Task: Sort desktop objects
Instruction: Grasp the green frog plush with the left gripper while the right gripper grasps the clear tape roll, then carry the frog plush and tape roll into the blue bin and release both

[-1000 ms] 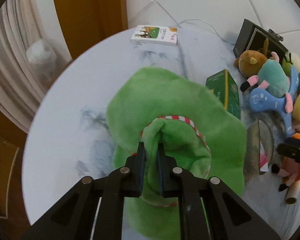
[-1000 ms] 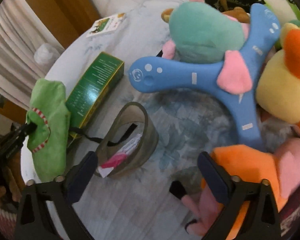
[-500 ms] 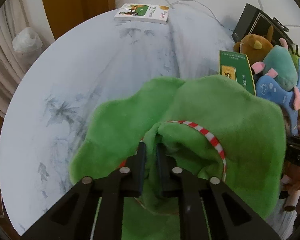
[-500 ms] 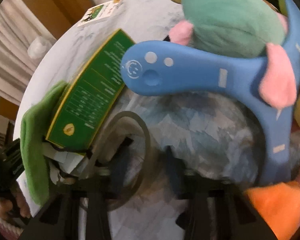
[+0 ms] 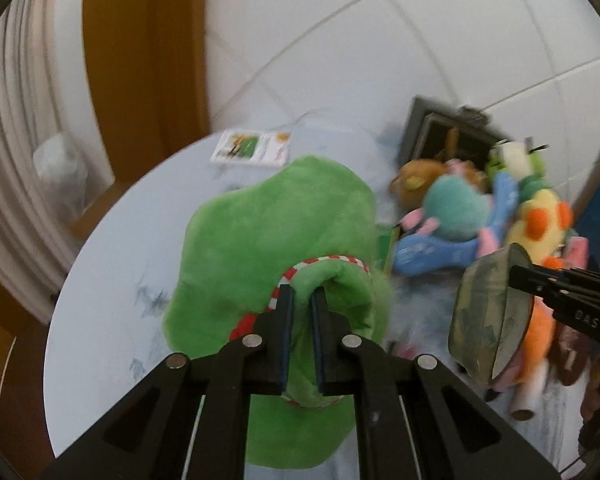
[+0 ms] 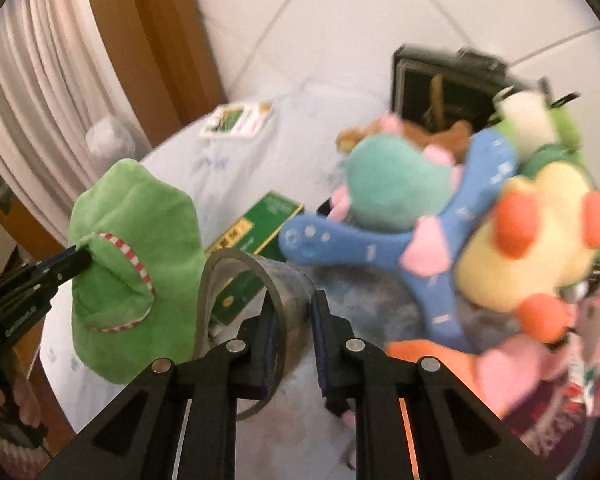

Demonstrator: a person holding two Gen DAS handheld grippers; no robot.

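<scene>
Green plush hat (image 5: 276, 216) pinched by left hand-held gripper (image 5: 302, 300), tape roll (image 6: 256, 304) in right (image 6: 294, 312)

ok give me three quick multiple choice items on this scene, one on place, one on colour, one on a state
1. The green box lies:
A. between the green plush hat and the blue plush
B. on the booklet
C. inside the hat

2. The hat's trim is:
A. blue
B. red and white
C. yellow

3. The right tool is:
A. open, empty
B. shut on the tape roll
C. shut on the box

Key: A, the box sits between them; B, striped band; B, its fingers clamp the roll's wall.
</scene>
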